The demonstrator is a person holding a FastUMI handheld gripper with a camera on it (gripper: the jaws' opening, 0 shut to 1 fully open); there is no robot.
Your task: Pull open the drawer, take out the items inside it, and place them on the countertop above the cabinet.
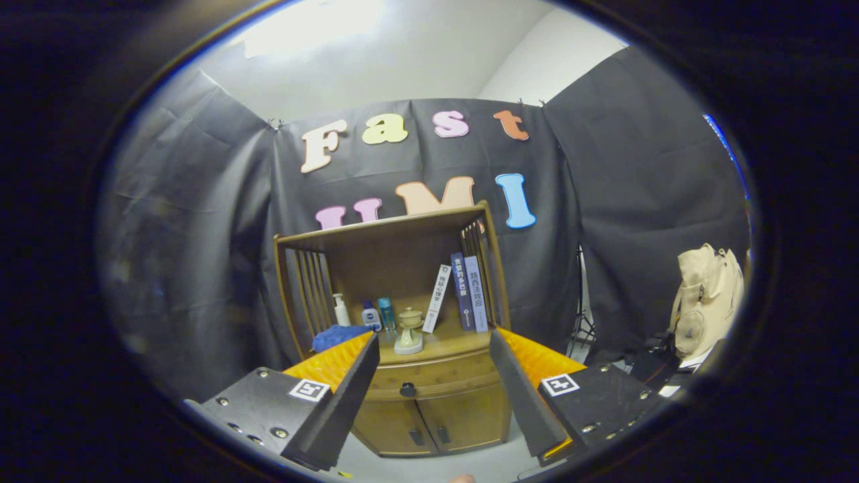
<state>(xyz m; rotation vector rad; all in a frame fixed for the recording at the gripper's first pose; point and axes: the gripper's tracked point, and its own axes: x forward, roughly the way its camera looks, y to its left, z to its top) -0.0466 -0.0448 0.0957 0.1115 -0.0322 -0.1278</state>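
Tongs hang spread wide and gripping nothing, well short of a wooden cabinet standing against the booth's black wall. Its drawer, shut, sits straight ahead between the two fingers and beyond them, a dark knob at its front. On the surface above stand bottles, a small ceramic piece, a blue cloth and leaning books.

Countertop bears bottles, figurine, books.
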